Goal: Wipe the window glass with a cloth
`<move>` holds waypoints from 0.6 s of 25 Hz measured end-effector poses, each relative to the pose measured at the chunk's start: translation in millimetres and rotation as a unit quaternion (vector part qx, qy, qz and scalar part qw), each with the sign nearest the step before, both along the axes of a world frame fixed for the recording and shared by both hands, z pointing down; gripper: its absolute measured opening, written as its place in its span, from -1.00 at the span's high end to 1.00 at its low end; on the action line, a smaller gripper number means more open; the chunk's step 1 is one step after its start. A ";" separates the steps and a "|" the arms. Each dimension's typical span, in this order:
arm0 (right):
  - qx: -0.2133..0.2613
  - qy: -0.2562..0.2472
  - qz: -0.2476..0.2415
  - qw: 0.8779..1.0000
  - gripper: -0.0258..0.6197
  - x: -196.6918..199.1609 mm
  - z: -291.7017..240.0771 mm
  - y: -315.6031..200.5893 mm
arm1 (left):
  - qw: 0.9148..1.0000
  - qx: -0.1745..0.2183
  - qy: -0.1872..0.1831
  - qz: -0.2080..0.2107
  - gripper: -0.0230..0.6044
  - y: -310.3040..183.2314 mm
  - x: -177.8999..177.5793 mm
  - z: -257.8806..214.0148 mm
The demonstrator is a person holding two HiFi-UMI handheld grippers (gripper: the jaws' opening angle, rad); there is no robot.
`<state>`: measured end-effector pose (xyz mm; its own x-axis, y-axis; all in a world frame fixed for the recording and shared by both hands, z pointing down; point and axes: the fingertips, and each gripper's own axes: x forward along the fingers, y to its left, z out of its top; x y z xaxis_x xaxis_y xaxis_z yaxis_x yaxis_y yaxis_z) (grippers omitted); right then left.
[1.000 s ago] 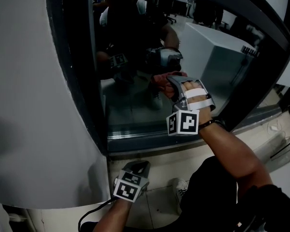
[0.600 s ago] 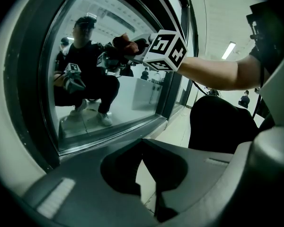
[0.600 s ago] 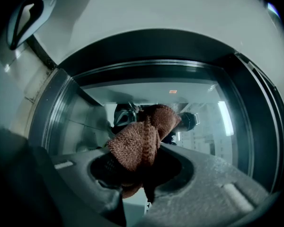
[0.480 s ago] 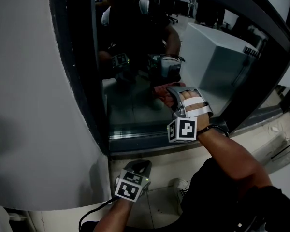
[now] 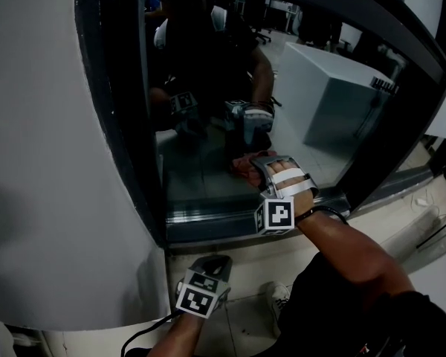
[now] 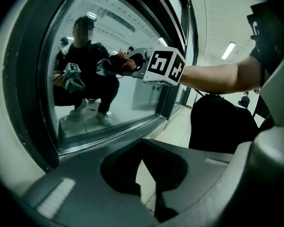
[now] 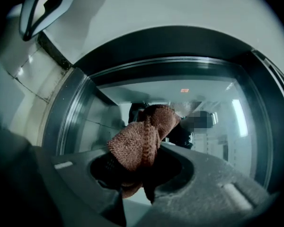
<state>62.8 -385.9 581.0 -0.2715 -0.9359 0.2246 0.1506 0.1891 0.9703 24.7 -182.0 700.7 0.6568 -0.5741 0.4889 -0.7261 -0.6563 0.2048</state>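
- Cloth (image 7: 141, 143) is clamped in the right tongs (image 7: 141, 181): jaws closed on a bunched wad of it, and the free end bulges out past the tips.
- It's a rust-brown knit, coarse and ribbed with a plaited seam down the fold. It looks soft, and thick enough to cushion the hard grey jaws.
- The wad sits against the window glass (image 5: 208, 125), low on the pane, right of centre and just above the bottom rail (image 5: 208, 211).
- Left tongs (image 6: 143, 143) are down near the floor (image 5: 245, 314), well clear of the pane, with the jaws together and nothing between them. They're idle.
- My read is that we're mid-wipe on the lower strip. Whether the pane above has been wiped, I cannot tell.
- The next stroke calls for steady pressure along the pane, keeping only the knit on the glass and never the plastic tips. It has to stop short of the rail.
- The glass is smooth, dark and highly reflective, with a crouching figure and both marker cubes mirrored in it.
- The frame (image 5: 126, 125) is dark with broadly rounded corners and sits in a pale, matte wall panel (image 5: 52, 162).
- The floor below is light and tiled.
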 end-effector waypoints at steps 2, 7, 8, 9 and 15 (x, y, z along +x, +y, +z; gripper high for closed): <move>-0.003 0.003 0.000 1.000 0.59 -0.7 4.3 1.0 | 1.000 0.000 0.000 0.000 0.87 -0.5 0.2 0.6; 0.000 0.005 -0.009 1.000 0.59 -5.2 3.9 0.7 | 1.000 -0.004 -0.003 0.000 0.87 0.7 -1.5 3.6; -0.005 0.007 -0.011 1.000 0.59 -4.3 6.0 0.1 | 1.000 -0.005 -0.003 0.000 0.87 1.2 -1.5 3.8; -0.012 0.011 -0.014 1.000 0.59 -2.8 8.4 -0.6 | 1.000 -0.005 -0.002 0.000 0.87 1.4 -1.3 3.5; -0.021 -0.018 -0.041 0.999 0.59 -4.7 -32.7 22.9 | 1.000 -0.007 0.010 0.001 0.87 1.1 2.3 -0.6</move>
